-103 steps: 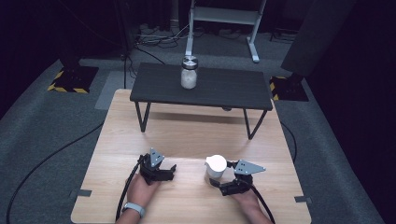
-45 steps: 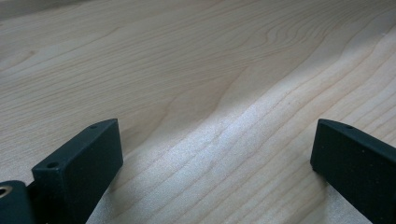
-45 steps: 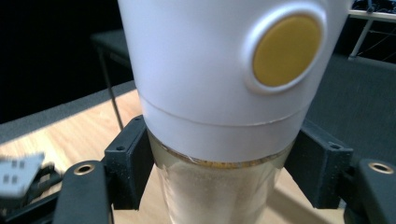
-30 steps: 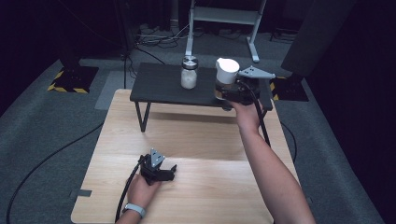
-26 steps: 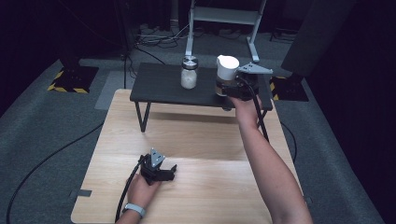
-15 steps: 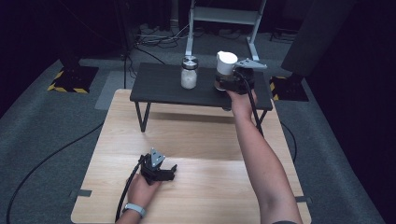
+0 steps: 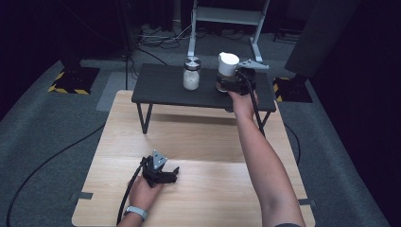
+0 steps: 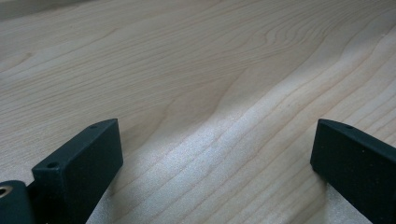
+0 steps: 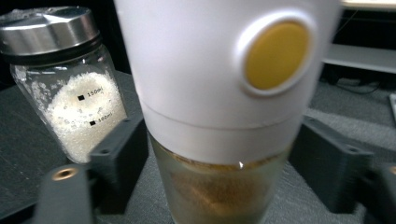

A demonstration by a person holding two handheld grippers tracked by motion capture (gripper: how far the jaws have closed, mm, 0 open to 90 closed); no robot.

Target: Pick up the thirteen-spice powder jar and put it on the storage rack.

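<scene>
The left gripper (image 7: 163, 173) is rested on the wooden counter (image 7: 208, 142), fingers (image 8: 79, 158) spread and empty, kept out of the way. On the black side table (image 7: 161, 90), beside the salt jar (image 7: 191, 73), the white-capped grinder (image 7: 227, 71) is stood upright between the right gripper (image 7: 231, 85) fingers (image 9: 119, 158), which have just been opening, apparently to release it.

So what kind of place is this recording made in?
Most likely a lab or studio set up for recording, not a kitchen: dark surroundings, grey carpet with loose cables, hazard-taped stand bases, and a pale wooden table carrying a small black table.
</scene>
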